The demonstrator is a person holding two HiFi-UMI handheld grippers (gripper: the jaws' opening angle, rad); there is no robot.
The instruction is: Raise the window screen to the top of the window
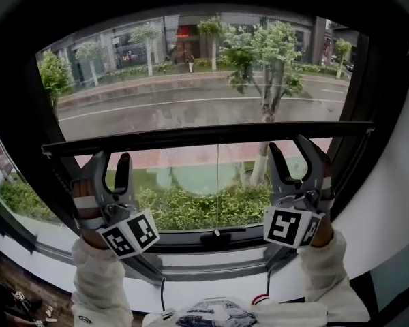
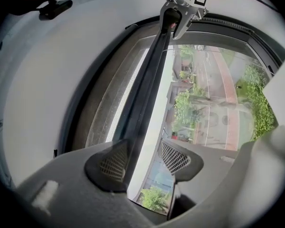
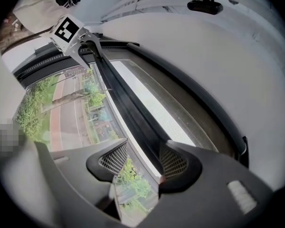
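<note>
Window screen (image 1: 191, 80) covers the upper part of the window. Its dark bottom bar (image 1: 204, 136) lies level at about mid-height and runs from the left side of the frame to the right. Left tongs (image 1: 109, 161) are spread and straddle the bar near its left end, with one pad (image 2: 115, 159) against it and the other clear. Right tongs (image 1: 291, 148) are likewise spread near the right end, with the bar against one pad (image 3: 175, 163). Beyond the glass are shrubs (image 1: 191, 206), then a road (image 1: 157, 109).

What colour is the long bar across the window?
The screen bar is black. It shows best in the head view.
</note>
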